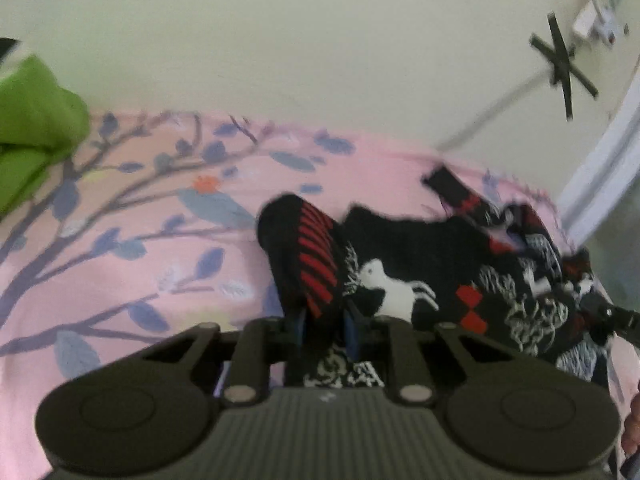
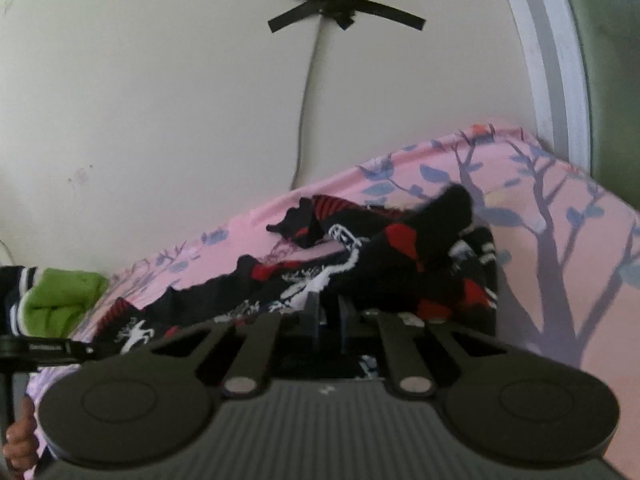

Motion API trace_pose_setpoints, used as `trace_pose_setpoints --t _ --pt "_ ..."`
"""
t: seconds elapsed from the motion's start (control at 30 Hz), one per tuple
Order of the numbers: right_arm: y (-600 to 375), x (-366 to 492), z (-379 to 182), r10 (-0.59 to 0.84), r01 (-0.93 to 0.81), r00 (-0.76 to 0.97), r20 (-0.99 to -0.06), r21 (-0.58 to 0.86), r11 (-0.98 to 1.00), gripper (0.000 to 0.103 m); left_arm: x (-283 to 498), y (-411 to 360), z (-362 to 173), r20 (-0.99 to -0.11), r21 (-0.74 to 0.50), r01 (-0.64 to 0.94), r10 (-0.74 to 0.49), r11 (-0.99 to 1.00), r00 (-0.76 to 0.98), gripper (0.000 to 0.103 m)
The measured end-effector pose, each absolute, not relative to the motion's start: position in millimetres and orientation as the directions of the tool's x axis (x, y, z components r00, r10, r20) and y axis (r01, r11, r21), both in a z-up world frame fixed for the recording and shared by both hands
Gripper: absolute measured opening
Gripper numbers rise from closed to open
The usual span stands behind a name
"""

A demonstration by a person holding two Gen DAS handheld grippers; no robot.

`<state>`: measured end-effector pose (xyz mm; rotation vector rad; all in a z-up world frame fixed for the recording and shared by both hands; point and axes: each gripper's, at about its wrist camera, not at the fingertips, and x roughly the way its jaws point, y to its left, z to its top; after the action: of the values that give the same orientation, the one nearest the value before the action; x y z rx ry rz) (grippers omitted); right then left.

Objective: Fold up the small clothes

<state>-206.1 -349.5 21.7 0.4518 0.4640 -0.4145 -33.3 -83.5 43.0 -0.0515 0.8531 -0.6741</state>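
Observation:
A small black garment (image 1: 420,248) with red stripes and white animal prints lies bunched on a pink sheet (image 1: 120,240) printed with blue branches. My left gripper (image 1: 325,316) is shut on a fold of it near a red-striped cuff, which stands up above the fingers. In the right wrist view the same garment (image 2: 360,248) stretches from lower left to centre. My right gripper (image 2: 326,320) is shut on its near edge, and a black flap rises just beyond the fingers. The left gripper (image 2: 76,348) shows at the left edge there. The picture is blurred.
A green cloth (image 1: 36,120) lies at the sheet's left end, also visible as the green cloth (image 2: 60,296) beside a striped piece. Behind the sheet rises a cream wall with a black tape cross (image 2: 344,0) and a cable. A white frame (image 2: 552,60) stands at right. A hand (image 2: 20,436) is at lower left.

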Motion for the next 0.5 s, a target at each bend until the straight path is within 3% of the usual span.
trace_pose_setpoints --t 0.1,0.17,0.23,0.3,0.33,0.4,0.43,0.5 --pt "-334 -213 38 -0.268 0.399 0.888 -0.373 0.338 0.852 0.001 -33 -50 47 -0.619 -0.374 0.433 -0.568 0.821 0.543 0.012" --pt "-324 -216 41 -0.249 0.353 0.91 -0.331 0.309 0.883 0.001 -29 -27 38 -0.603 -0.425 0.354 -0.552 0.833 0.576 0.012" --pt "-321 -202 27 -0.242 0.379 0.861 -0.448 0.247 0.892 0.002 -19 -22 19 -0.634 -0.473 0.314 -0.566 0.823 0.527 0.014" --pt "-330 -191 5 -0.244 0.445 0.779 -0.577 0.235 0.864 0.006 -22 -21 15 -0.603 -0.477 0.328 -0.575 0.816 0.553 0.015" --pt "-336 -198 1 -0.226 0.446 0.793 -0.566 0.286 0.848 0.007 -23 -24 16 -0.606 -0.459 0.336 -0.567 0.822 0.559 0.016" --pt "-338 -213 9 -0.233 0.422 0.838 -0.494 0.315 0.85 0.035 -28 -31 17 -0.605 -0.414 0.359 -0.548 0.836 0.578 0.017" --pt "-337 -216 14 -0.273 0.437 0.836 -0.475 0.278 0.856 0.061 -30 -33 18 -0.607 -0.396 0.365 -0.539 0.842 0.584 0.017" --pt "-335 -215 23 -0.321 0.454 0.824 -0.467 0.206 0.867 0.062 -32 -37 19 -0.61 -0.369 0.375 -0.526 0.851 0.593 0.018"
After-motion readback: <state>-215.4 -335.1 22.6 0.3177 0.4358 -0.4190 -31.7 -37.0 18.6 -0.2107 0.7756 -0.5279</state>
